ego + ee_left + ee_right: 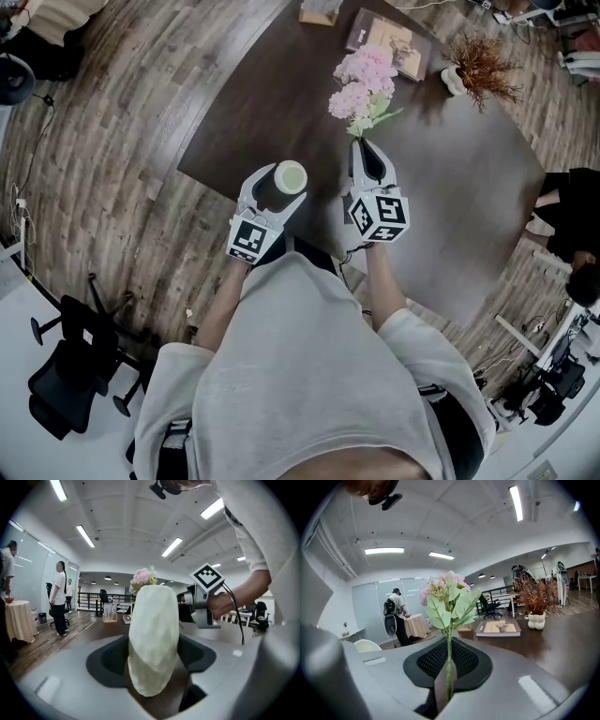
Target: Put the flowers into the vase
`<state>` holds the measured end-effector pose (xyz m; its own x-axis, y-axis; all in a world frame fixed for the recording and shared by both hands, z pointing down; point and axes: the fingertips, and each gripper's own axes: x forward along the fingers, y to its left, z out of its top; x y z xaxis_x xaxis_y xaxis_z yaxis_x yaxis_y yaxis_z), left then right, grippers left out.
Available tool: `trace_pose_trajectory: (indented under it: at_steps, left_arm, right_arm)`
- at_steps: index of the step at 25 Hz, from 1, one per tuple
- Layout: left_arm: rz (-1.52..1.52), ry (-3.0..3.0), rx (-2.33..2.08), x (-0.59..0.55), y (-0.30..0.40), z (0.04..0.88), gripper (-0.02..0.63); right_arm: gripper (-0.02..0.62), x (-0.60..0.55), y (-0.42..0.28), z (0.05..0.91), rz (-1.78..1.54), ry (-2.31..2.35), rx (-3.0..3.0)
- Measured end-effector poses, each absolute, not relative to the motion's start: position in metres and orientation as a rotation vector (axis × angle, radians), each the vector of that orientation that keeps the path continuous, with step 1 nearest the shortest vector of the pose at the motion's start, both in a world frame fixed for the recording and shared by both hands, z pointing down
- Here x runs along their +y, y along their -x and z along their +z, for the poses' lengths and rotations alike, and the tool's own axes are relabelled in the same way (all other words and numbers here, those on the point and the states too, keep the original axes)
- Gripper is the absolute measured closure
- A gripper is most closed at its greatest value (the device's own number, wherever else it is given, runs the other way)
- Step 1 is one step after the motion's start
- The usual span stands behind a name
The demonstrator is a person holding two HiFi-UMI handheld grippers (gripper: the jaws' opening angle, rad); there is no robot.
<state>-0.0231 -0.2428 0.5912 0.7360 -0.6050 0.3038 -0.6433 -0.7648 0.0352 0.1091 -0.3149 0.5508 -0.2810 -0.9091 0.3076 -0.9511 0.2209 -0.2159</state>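
A pale cream vase stands upright between the jaws of my left gripper at the near edge of the dark table. Both dark pads press its sides, as the left gripper view shows on the vase. To its right, my right gripper is shut on the thin green stem of a bunch of pink flowers, which points away over the table. In the right gripper view the stem runs up out of the closed jaws to the leaves and blooms. Flowers and vase are apart.
On the far part of the table lie a book, a small box and a white pot of reddish dried plants. A black office chair stands on the wooden floor at the left. A person sits at the right.
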Motion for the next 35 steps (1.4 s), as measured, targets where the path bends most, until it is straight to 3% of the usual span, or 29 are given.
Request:
trace_pose_trajectory:
  at_steps: [17, 35]
  left_arm:
    - [0.400, -2.791, -1.034, -0.243, 0.020, 0.591, 0.284]
    - [0.398, -2.790, -1.034, -0.244, 0.023, 0.593, 0.284]
  right_arm:
    - [0.571, -0.312, -0.029, 0.424, 0.642, -1.573, -3.004]
    - [0.565, -0.278, 0.009, 0.469, 0.620, -1.455, -2.952]
